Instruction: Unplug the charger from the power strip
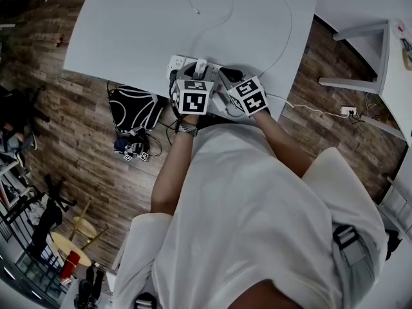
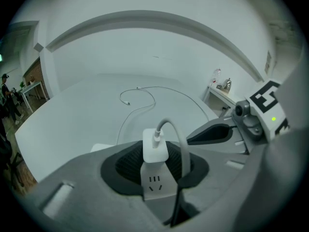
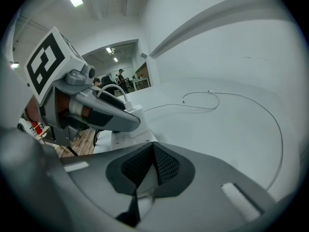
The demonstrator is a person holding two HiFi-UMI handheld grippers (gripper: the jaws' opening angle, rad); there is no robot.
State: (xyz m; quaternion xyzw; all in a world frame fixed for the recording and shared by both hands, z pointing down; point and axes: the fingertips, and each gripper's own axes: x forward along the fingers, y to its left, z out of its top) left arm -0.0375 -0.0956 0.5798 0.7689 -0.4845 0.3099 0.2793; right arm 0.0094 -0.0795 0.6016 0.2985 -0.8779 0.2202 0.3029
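Note:
A white charger [image 2: 155, 147] stands plugged into the white power strip [image 2: 155, 185] at the near edge of the white table [image 1: 141, 31]. My left gripper [image 2: 155, 151] is shut on the charger, one dark pad on each side of it. The charger's white cable [image 2: 140, 98] loops away over the table to a loose end [image 1: 197, 11]. My right gripper [image 3: 153, 151] is shut, its pads meeting at the tips just right of the strip [image 3: 126, 135]. In the head view both grippers [image 1: 198, 71] [image 1: 226, 77] sit side by side over the strip [image 1: 181, 62].
A black bag [image 1: 132, 108] lies on the wooden floor under the table's left part. A second white cord runs off the right table edge to a floor socket [image 1: 348, 111]. White furniture [image 1: 364, 50] stands at the right. People stand in the distance [image 3: 120, 76].

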